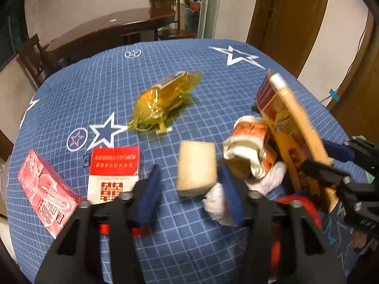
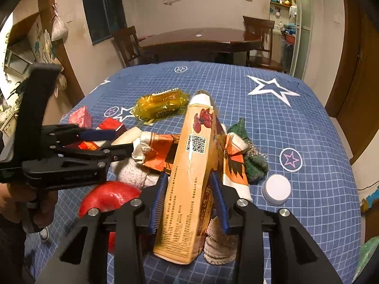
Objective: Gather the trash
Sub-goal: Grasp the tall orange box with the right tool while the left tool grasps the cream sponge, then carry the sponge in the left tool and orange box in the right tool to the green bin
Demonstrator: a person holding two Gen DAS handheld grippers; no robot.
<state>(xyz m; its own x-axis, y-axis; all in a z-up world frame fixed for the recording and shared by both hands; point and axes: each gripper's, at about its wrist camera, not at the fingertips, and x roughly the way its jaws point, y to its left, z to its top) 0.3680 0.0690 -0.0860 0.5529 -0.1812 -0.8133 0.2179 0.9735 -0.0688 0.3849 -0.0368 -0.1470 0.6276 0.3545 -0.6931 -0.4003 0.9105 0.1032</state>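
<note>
right gripper (image 2: 189,203): pads pressed on both narrow sides of the tall orange carton (image 2: 189,165), so we've got that one pinched. It stands tilted, with its base near the table's near edge.

left gripper (image 1: 189,184): jaws partly spread around the cream sponge block (image 1: 197,170). One blue pad looks to be touching its right side and the other is clear of it, so we'd say no grip yet.

step in hand: we reckon we're mid-pickup. Carton secured, sponge block being lined up.

other trash: yellow wrapper (image 1: 163,99) mid-table, red pack (image 1: 47,191) and red-and-white box (image 1: 113,172) toward the left edge, crumpled orange-and-white wrapper (image 1: 251,142) just beside the carton, white lid (image 2: 276,189) near the right edge.

bin: can't see one in either view.

next move: probably close the left jaws squarely on the sponge block, gently since it should squash. Then lift both clear without snagging the blue checked tablecloth (image 1: 189,236).
</note>
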